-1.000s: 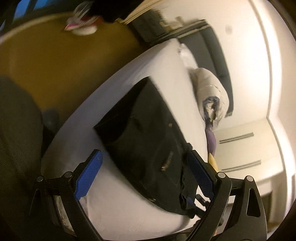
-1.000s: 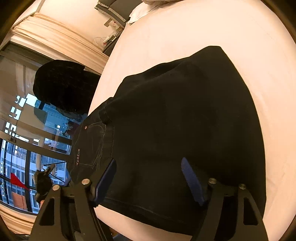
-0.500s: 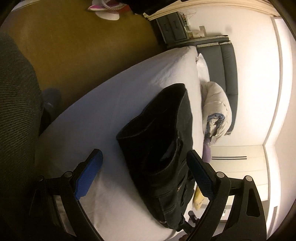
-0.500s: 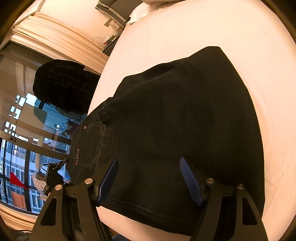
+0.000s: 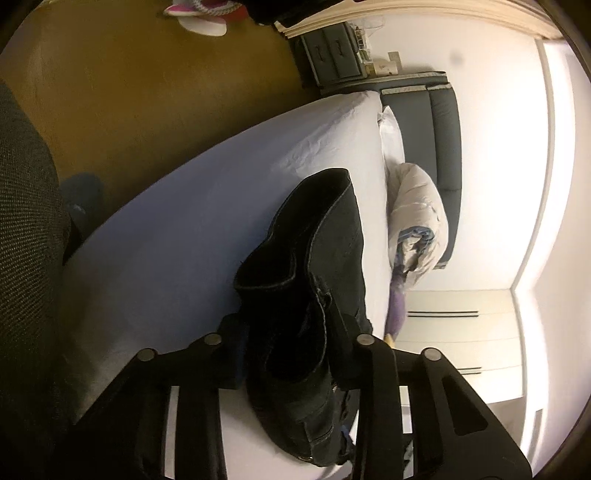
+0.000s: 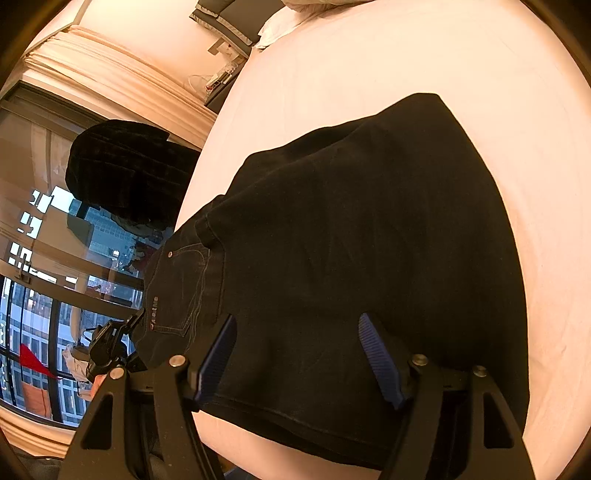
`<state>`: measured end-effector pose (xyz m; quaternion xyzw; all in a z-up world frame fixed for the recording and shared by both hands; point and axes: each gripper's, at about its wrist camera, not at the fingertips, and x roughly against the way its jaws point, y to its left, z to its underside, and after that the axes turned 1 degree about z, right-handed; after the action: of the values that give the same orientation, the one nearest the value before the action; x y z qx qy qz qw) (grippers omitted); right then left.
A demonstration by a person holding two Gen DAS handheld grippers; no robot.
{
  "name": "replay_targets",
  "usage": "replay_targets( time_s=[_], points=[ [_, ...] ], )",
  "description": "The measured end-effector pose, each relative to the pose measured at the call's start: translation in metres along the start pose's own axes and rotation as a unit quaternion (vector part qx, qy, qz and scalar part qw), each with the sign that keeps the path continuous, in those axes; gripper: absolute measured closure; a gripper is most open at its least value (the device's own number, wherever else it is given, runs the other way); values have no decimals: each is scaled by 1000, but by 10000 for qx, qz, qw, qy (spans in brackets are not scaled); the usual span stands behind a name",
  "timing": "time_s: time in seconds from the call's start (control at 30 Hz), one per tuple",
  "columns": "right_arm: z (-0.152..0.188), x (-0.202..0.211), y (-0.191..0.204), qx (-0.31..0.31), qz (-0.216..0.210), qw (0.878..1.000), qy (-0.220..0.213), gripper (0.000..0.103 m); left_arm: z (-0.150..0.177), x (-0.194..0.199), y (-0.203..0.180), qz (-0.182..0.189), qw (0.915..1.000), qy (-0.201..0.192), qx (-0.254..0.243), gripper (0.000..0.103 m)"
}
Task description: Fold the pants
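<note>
Black pants [image 6: 362,251] lie folded on the white bed [image 6: 406,48]. In the left wrist view my left gripper [image 5: 291,354] is shut on the near end of the pants [image 5: 317,258], and the cloth bulges up between the jaws. In the right wrist view my right gripper [image 6: 299,354] is open, hovering just over the near edge of the pants, with its blue pads [image 6: 380,362] apart. A back pocket with a label [image 6: 173,291] shows at the left of the pants.
A rolled white duvet [image 5: 417,218] and a pillow [image 5: 391,133] lie at the head of the bed by the grey headboard [image 5: 443,147]. Brown floor [image 5: 147,92] with a pink shoe [image 5: 199,11] lies beside the bed. A dark chair [image 6: 125,177] stands by the window.
My left gripper has moved in and closed on the end of the pants; it was open a second ago. The right gripper has barely moved.
</note>
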<state>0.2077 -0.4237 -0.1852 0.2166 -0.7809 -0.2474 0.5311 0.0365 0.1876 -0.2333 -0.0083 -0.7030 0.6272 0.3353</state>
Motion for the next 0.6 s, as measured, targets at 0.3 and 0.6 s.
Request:
replay_targets(
  time_s=[0.3,0.6],
  points=[
    [-2,2,-15,-357,147,9992,65,60,3,13,-32,-103,9992,-88,-369,84],
    [0,1,-20,-395,36,9992,-27,61,14,14,-106,-407,9890,-129,-1417,85]
  ],
)
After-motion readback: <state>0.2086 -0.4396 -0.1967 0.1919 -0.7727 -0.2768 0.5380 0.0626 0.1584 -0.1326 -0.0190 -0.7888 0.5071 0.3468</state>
